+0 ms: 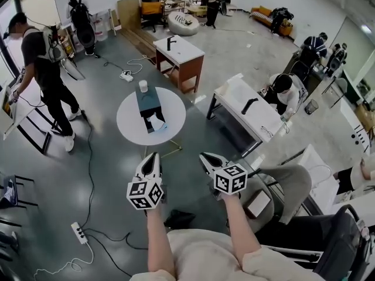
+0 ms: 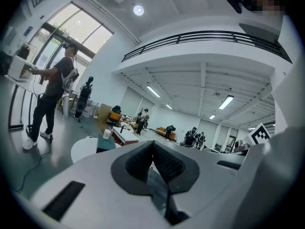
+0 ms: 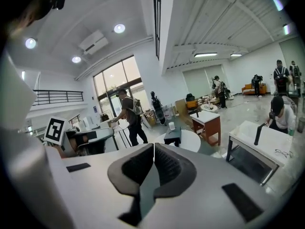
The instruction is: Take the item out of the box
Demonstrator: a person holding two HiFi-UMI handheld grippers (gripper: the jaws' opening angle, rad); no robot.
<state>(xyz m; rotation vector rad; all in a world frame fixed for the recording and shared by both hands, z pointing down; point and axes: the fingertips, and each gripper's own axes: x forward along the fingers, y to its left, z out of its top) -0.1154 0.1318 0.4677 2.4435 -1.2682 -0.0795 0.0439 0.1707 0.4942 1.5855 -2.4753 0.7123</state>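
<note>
Approach stage: left tongs (image 1: 151, 157) and right tongs (image 1: 205, 157), pressed together and empty, well short of the dark teal rectangular box (image 1: 148, 103) at frame centre; next, reach and spread.

I see a round white table (image 1: 130, 126) on a smooth grey floor (image 1: 105, 168). Just beyond the table stands a white-topped desk (image 1: 186, 56) with reddish wooden legs. A long white desk (image 1: 243, 107) stands to the table's right. Far beyond the table sits an orange sofa (image 1: 262, 12). Left of the table, tall windows (image 2: 78, 35) break the white walls (image 2: 107, 66) and let in daylight. Round ceiling lamps (image 2: 138, 10) glow overhead. A black cable (image 1: 89, 174) trails past the table toward a white power strip (image 1: 78, 232).
</note>
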